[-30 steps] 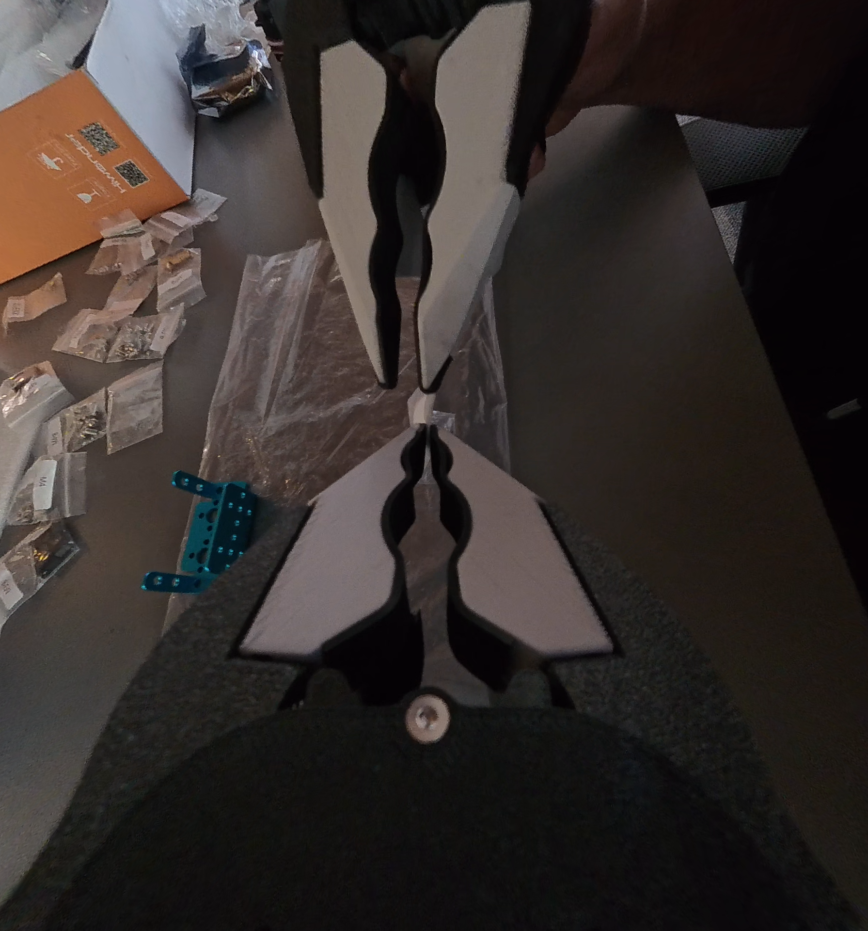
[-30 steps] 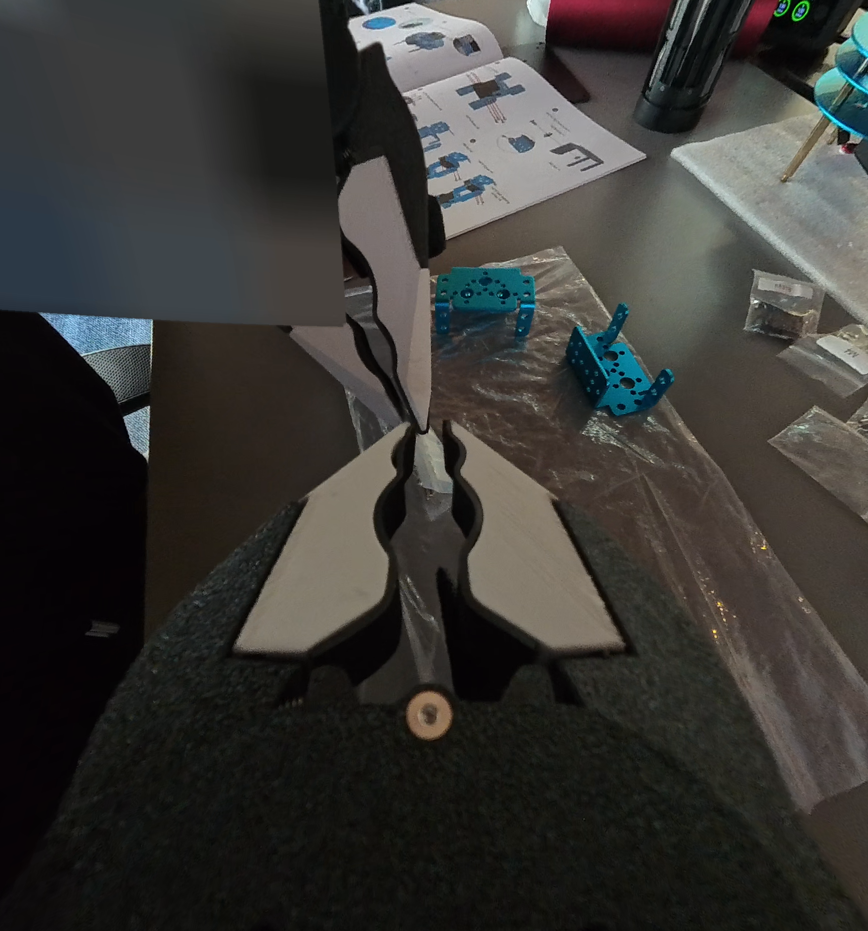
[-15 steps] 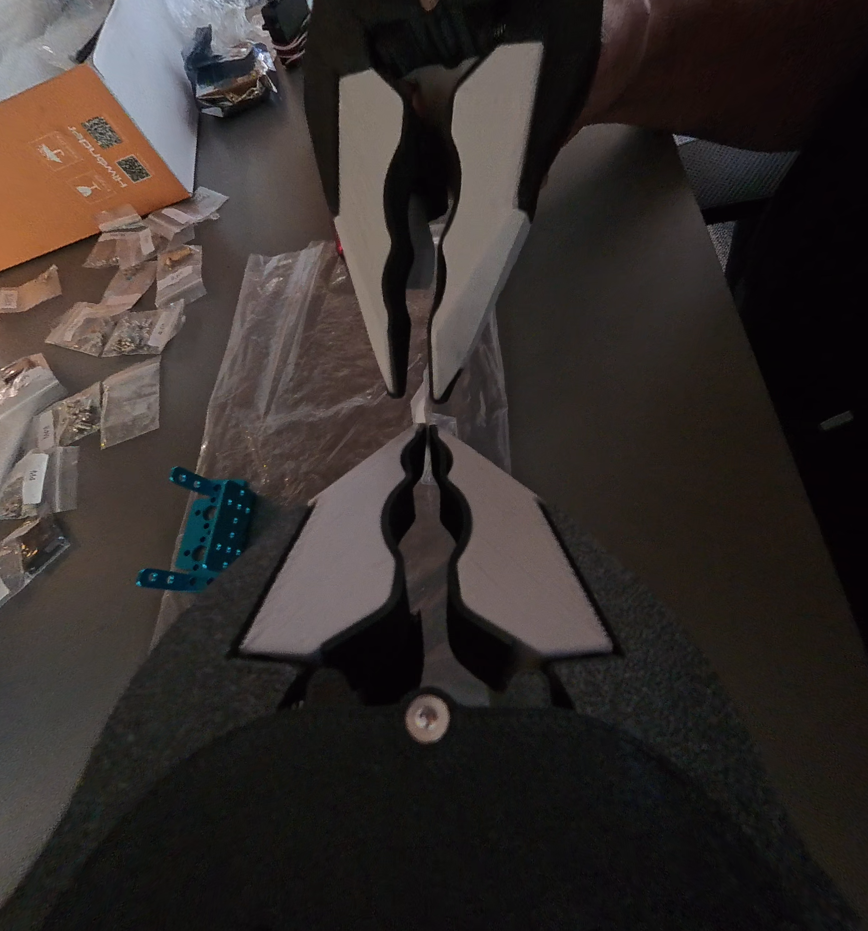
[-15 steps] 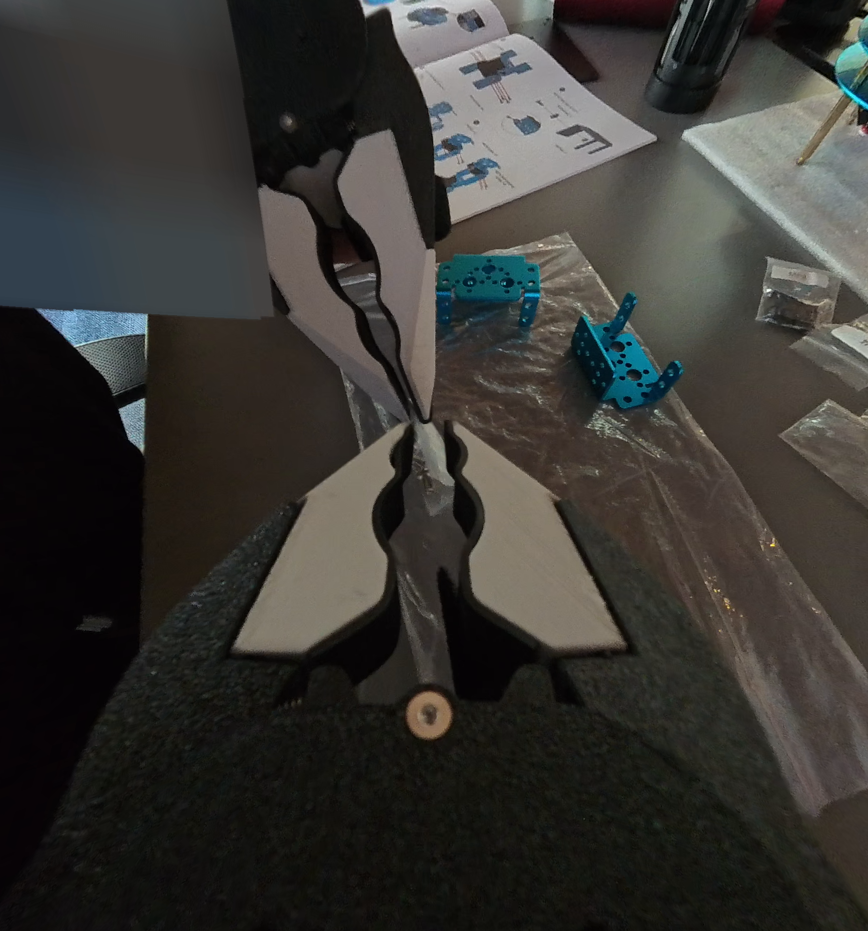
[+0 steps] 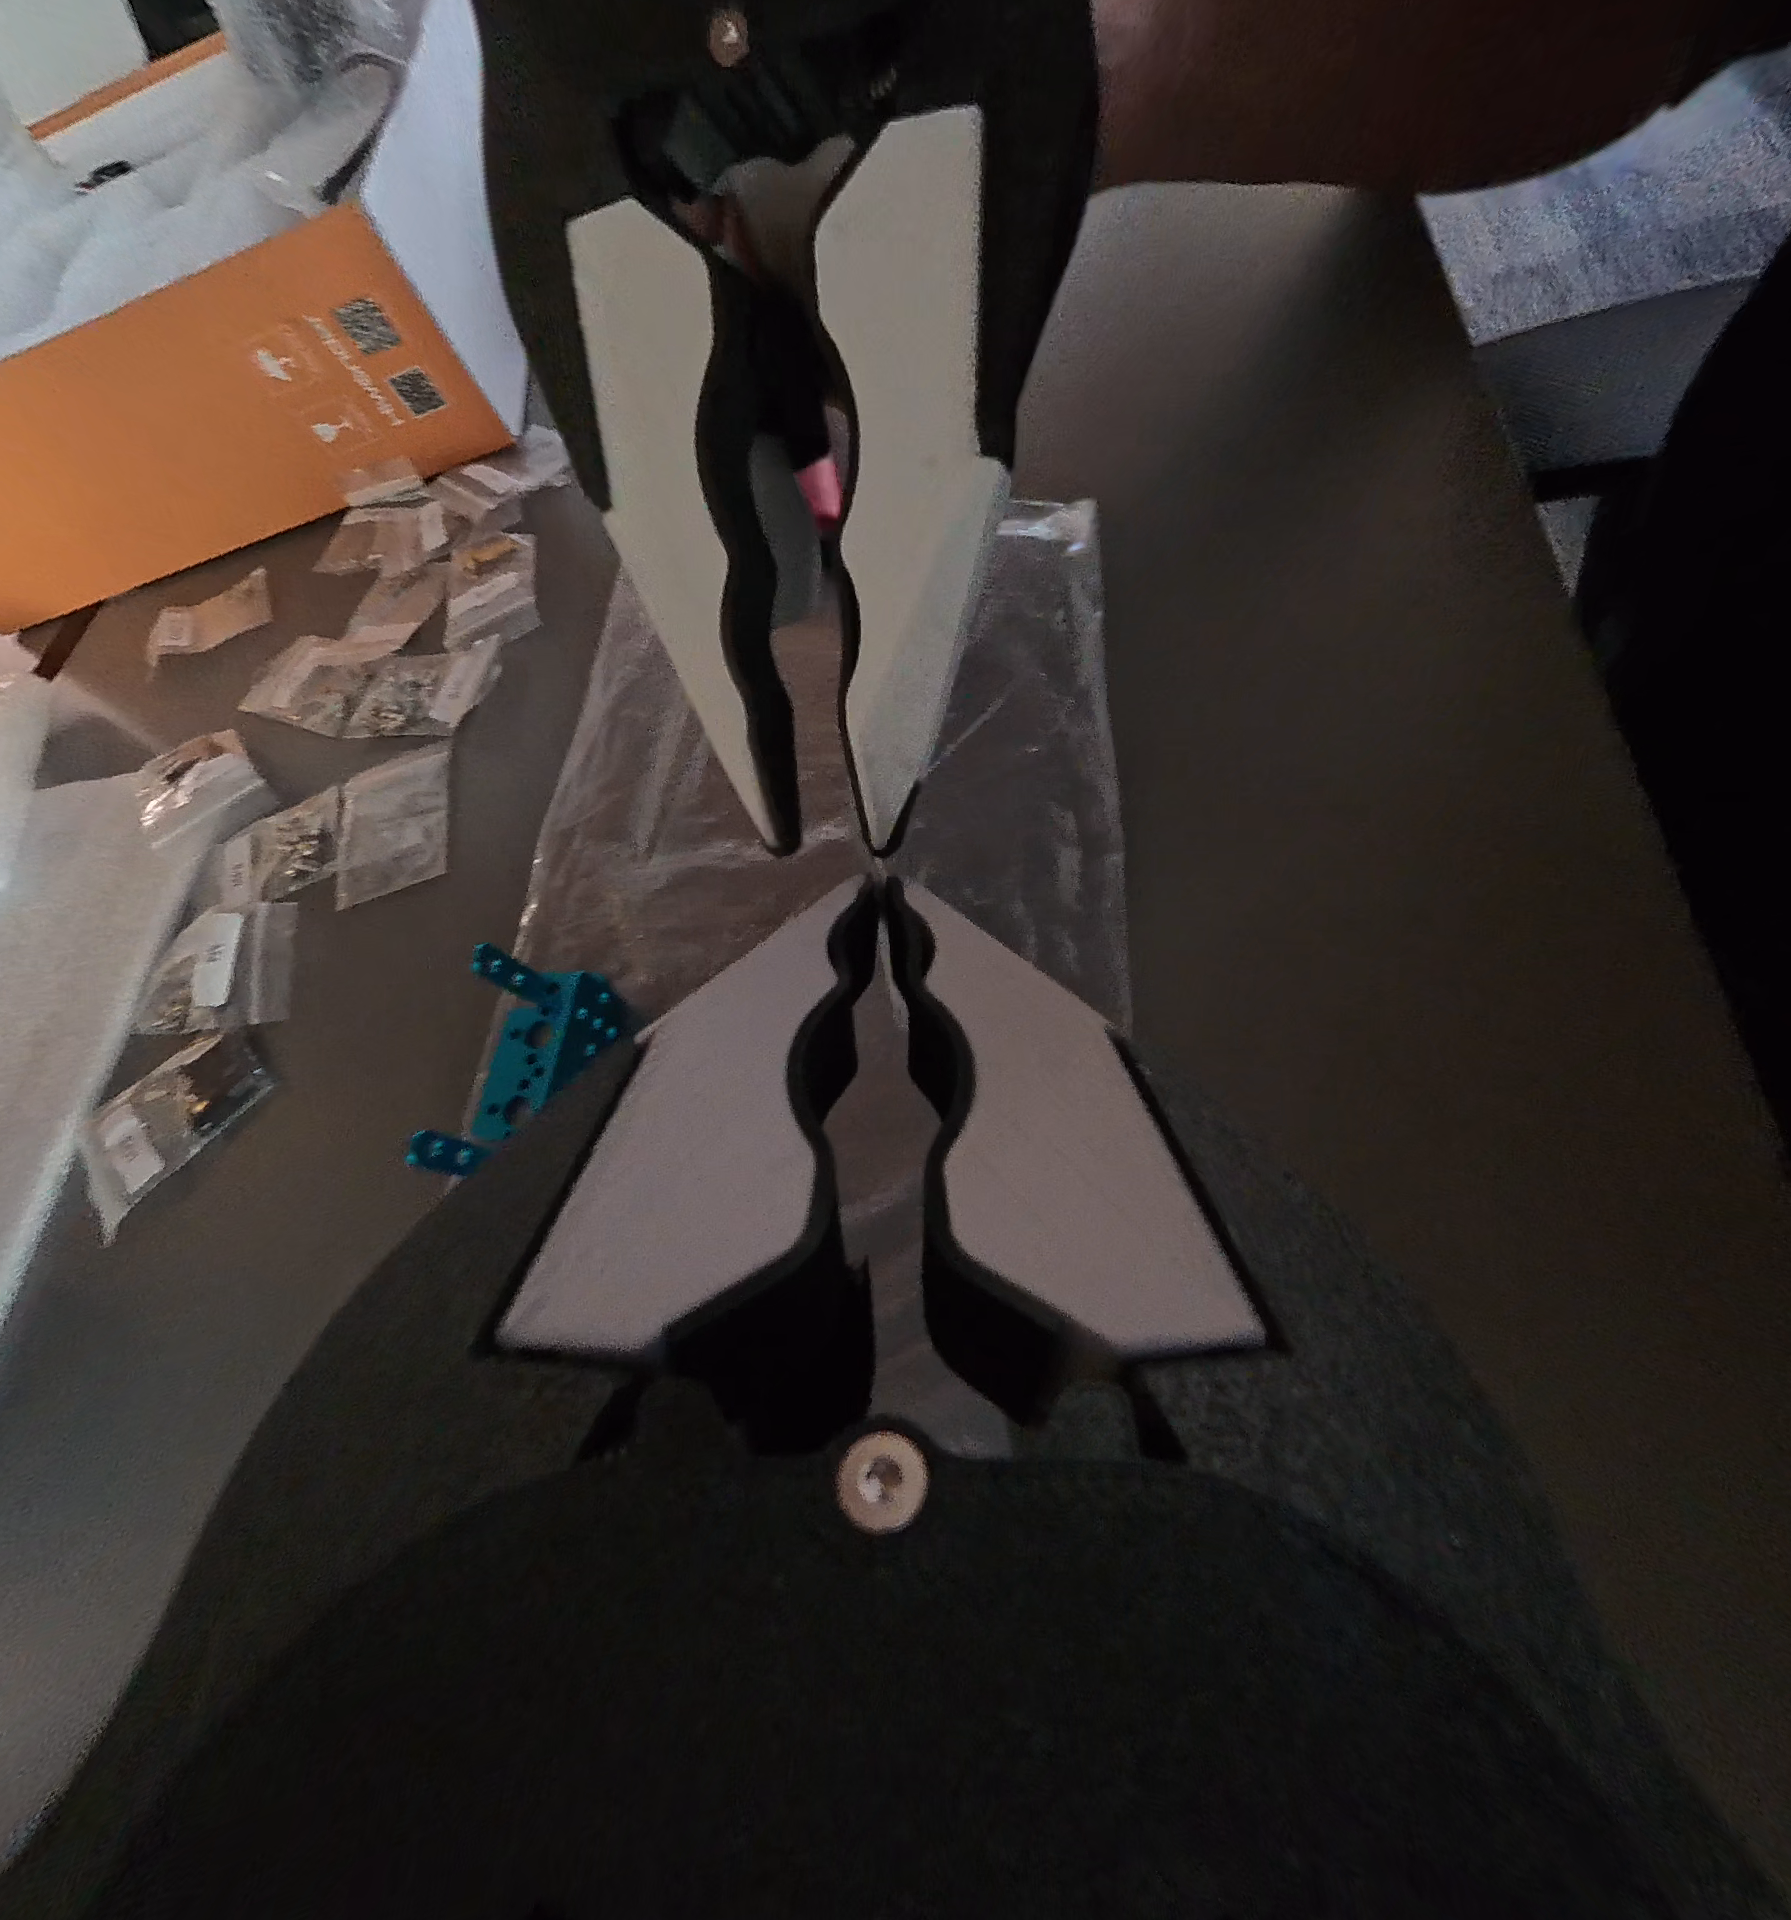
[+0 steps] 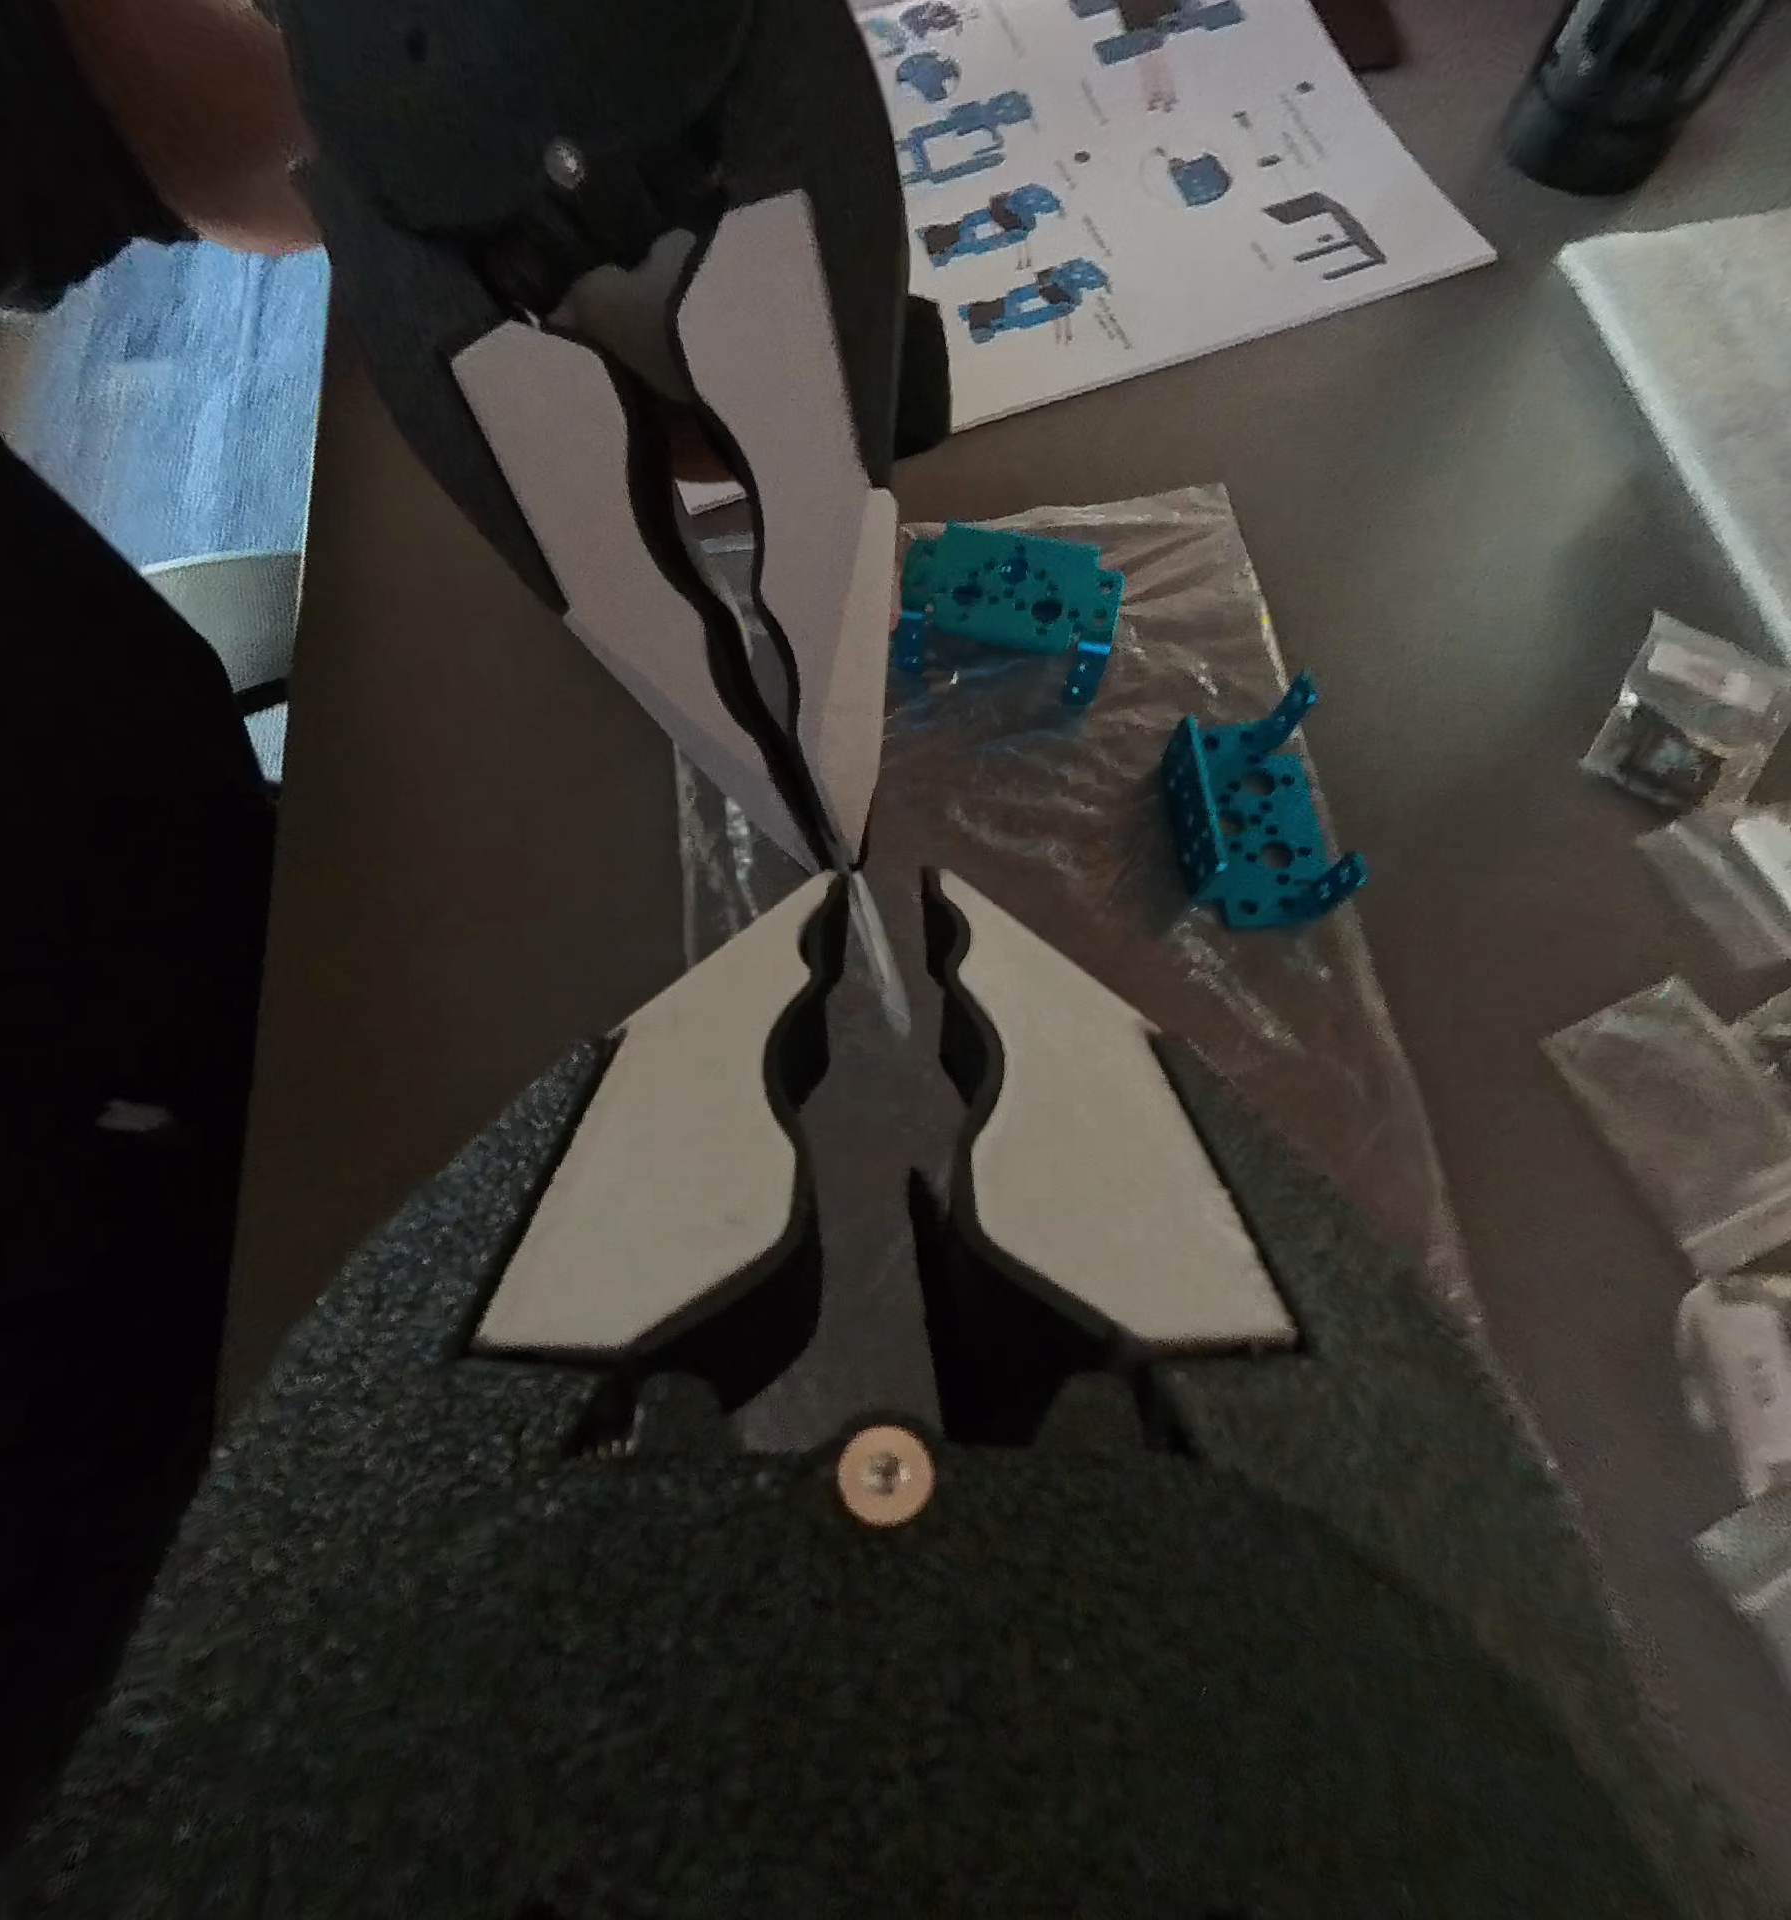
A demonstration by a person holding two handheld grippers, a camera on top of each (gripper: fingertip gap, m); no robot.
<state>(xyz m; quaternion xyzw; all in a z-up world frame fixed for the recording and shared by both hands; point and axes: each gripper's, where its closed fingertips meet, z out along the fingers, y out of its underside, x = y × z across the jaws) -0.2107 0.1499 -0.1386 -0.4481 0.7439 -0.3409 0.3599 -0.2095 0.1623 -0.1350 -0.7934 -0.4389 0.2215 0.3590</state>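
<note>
Left gripper (image 5: 883, 888) pinches small clear bag (image 6: 878, 951) | right gripper (image 6: 878, 883) parted, tips meeting | over plastic sheet (image 6: 1130, 852).

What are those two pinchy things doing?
A person holds a gripper in each hand, tip to tip above a dark table. The left gripper is shut on a thin pale sliver, maybe plastic. The right gripper is open around it, not squeezing. Two blue brackets lie on a clear plastic sheet nearby.

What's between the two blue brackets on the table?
Only the clear plastic sheet that the near blue bracket and the far blue bracket both sit on; the right wrist view shows it.
</note>
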